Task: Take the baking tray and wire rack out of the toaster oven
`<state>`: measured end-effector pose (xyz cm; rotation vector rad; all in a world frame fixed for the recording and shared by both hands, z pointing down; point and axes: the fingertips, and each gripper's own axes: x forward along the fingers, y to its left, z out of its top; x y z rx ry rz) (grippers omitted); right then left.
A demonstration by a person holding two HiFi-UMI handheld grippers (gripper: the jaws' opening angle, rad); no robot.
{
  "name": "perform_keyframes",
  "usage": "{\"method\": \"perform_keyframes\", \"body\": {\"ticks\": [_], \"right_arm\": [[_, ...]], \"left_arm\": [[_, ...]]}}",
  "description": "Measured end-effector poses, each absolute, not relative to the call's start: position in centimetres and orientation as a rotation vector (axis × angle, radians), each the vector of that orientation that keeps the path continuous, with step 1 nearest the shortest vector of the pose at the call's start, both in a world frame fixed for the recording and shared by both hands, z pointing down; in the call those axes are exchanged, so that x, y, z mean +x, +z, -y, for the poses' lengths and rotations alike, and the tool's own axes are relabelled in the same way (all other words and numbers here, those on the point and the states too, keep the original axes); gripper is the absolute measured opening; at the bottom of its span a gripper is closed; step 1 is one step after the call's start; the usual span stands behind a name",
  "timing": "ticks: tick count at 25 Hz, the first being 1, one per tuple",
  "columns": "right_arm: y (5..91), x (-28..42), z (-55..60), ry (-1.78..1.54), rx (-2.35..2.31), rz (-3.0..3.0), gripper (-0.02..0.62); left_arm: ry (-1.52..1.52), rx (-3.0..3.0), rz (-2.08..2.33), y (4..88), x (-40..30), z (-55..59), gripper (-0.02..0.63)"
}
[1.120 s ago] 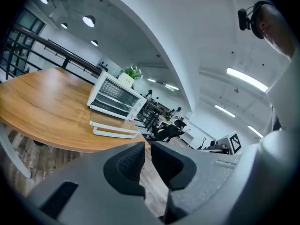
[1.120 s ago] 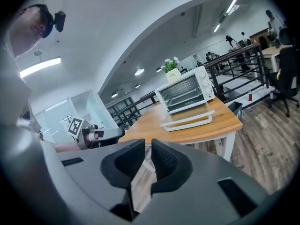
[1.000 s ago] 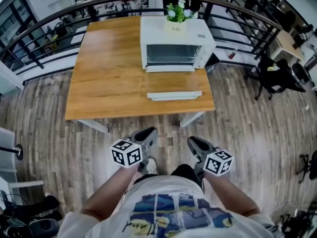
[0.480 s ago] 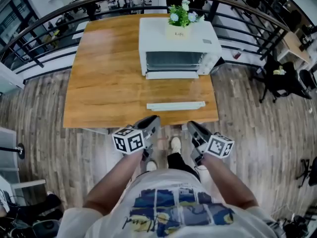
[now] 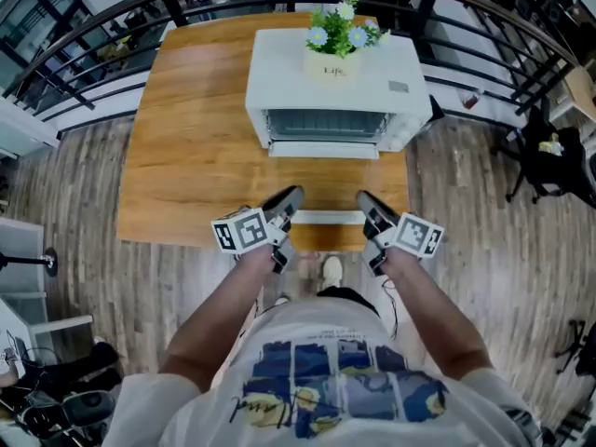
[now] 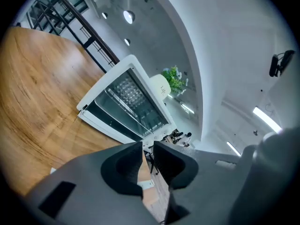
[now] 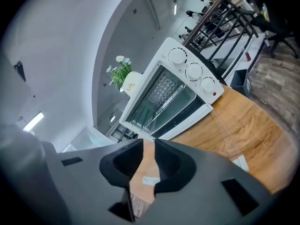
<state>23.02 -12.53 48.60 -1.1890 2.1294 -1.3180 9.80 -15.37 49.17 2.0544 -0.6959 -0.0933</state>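
A white toaster oven stands at the far side of the wooden table, its glass front facing me. Through the glass, a wire rack shows in the left gripper view; I cannot make out the baking tray. My left gripper and right gripper hover side by side over the table's front edge, well short of the oven. Their jaws have just been opening and stand slightly apart, with nothing between them in the left gripper view or the right gripper view.
A potted plant sits on the oven's top. Three knobs line the oven's right side. A flat white tray-like piece lies at the table's front edge between the grippers. A dark railing runs behind the table.
The person has walked up to the table, so the oven looks larger and closer. Both grippers moved from over the floor to over the table's front edge, each rolling somewhat.
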Motion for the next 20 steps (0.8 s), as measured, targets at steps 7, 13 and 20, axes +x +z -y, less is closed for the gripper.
{"method": "perform_keyframes", "body": {"ticks": [7,13,20], "right_arm": [[53.8,27.3,17.4,-1.568,-1.331,-1.912,0.075],[55.2,29.4,21.8,-1.578,-1.283,-1.921,0.086],[55.7,29.5,26.1,-1.56,-1.308,-1.823,0.097]], "left_arm": [[-0.208,1.892,0.786,52.0,10.9,21.5,0.075],[-0.303,1.791,0.853,53.7,11.9,25.5,0.089],[-0.367,1.741,0.877,54.5,9.7,29.8,0.11]]}}
